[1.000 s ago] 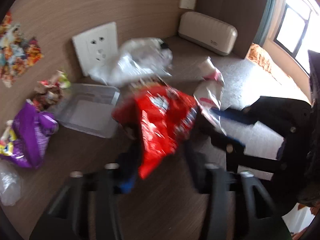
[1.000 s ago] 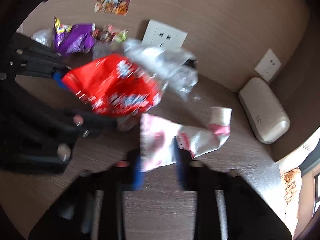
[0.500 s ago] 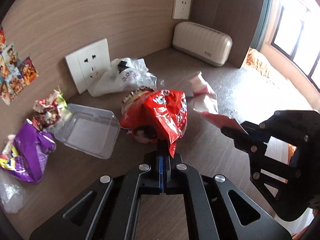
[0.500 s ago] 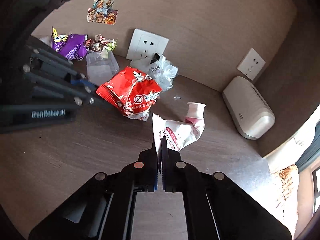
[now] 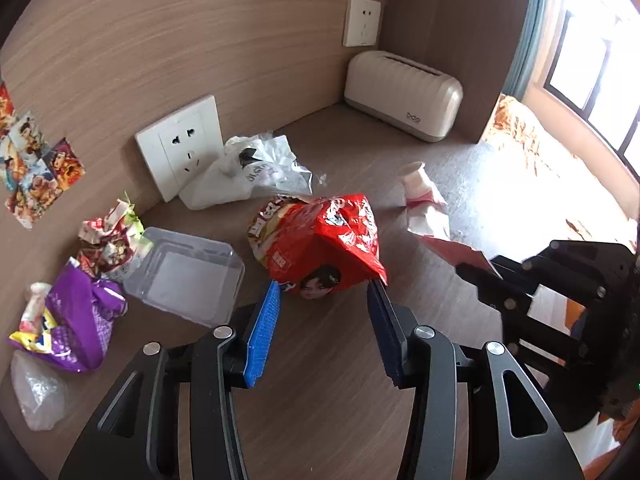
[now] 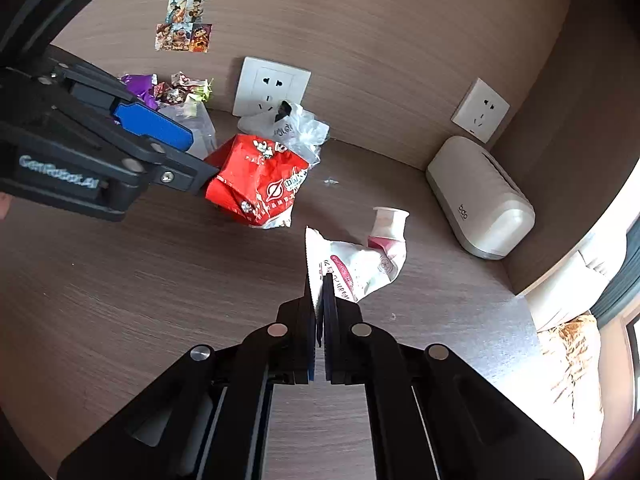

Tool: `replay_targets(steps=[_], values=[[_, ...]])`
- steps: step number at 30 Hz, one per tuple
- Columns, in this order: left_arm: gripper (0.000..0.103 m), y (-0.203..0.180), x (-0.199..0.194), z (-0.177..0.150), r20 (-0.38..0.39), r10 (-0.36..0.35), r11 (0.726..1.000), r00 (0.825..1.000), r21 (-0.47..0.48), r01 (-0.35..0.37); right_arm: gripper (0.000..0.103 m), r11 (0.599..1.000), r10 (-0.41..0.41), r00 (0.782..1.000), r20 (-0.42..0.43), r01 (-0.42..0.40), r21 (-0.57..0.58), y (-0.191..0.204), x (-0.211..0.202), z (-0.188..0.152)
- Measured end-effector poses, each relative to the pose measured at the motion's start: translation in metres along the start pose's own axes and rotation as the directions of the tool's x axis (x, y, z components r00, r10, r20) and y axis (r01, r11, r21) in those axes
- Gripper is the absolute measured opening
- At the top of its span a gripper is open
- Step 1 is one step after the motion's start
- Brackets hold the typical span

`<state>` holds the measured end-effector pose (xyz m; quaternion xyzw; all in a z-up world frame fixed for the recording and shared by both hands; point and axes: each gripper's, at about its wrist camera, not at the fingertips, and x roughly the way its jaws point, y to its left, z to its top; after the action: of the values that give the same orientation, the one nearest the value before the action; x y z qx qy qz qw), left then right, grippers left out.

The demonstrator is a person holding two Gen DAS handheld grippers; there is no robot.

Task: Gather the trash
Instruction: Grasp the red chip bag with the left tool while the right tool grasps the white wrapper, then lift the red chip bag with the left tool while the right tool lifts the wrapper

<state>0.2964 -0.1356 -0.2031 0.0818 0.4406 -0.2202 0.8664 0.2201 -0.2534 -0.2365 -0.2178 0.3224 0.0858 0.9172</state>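
Brown wood-grain tabletop (image 5: pixel 328 400) set against a curved wooden back wall (image 5: pixel 200 32), meeting a darker side wall at the far right corner. Two white wall sockets: one low on the wall (image 5: pixel 182 148) touching the tabletop, another higher up (image 5: pixel 362 21) near the corner. Cream ribbed toaster-like appliance (image 5: pixel 402 96) parked in that corner below the higher socket. Cluster of colourful stickers (image 5: pixel 36 164) stuck to the wall on the left. Window with dark frames (image 5: pixel 596 76) and a teal curtain edge at far right, bright daylight washing out the tabletop's right end.

Left gripper (image 5: pixel 324 300) with fingers spread wide, holding nothing, blue pads on either side of the near edge of the red snack bag (image 5: pixel 320 240), which lies on the tabletop at centre. Right gripper (image 6: pixel 320 284) with fingers pressed together, pinching the torn edge of the white and pink wrapper (image 6: pixel 360 264), its far end next to a small white cup (image 6: pixel 390 218).

Other litter along the wall: crumpled white plastic bag (image 5: pixel 248 172) in front of the low socket, clear plastic container (image 5: pixel 184 276) just left of the red bag, purple snack bag (image 5: pixel 76 320), crumpled candy wrappers (image 5: pixel 108 236) and a clear plastic wad (image 5: pixel 36 392) at far left.
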Motion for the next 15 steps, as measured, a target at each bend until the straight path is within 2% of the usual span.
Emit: replay_targets(steps=[2, 3, 4, 7, 10, 15], values=[[0.068, -0.002, 0.002, 0.004, 0.006, -0.013, 1.0, 1.0, -0.003, 0.013, 0.004, 1.0, -0.006, 1.0, -0.003, 0.006, 0.0, -0.003, 0.001, -0.001], [0.081, -0.003, 0.003, 0.008, 0.016, -0.013, 1.0, 1.0, 0.003, 0.013, 0.004, 1.0, -0.007, 1.0, -0.003, 0.007, 0.003, -0.005, 0.002, -0.001], [0.086, -0.006, 0.005, 0.011, 0.023, -0.01, 1.0, 1.0, 0.021, 0.01, 0.004, 1.0, -0.007, 1.0, -0.004, 0.007, 0.004, -0.006, 0.002, -0.001], [0.086, -0.013, 0.014, 0.022, 0.032, 0.017, 0.995, 0.999, 0.097, -0.02, 0.004, 1.0, -0.011, 1.0, -0.007, 0.011, 0.001, -0.009, 0.005, -0.002], [0.086, -0.016, 0.029, 0.032, 0.031, 0.001, 0.979, 1.0, 0.202, -0.007, 0.004, 1.0, -0.018, 1.0, -0.007, 0.018, 0.002, -0.014, 0.008, -0.002], [0.089, -0.012, 0.054, 0.042, -0.003, -0.024, 0.932, 1.0, 0.363, 0.023, 0.004, 1.0, -0.024, 1.0, -0.004, 0.024, 0.015, -0.024, 0.011, -0.002]])
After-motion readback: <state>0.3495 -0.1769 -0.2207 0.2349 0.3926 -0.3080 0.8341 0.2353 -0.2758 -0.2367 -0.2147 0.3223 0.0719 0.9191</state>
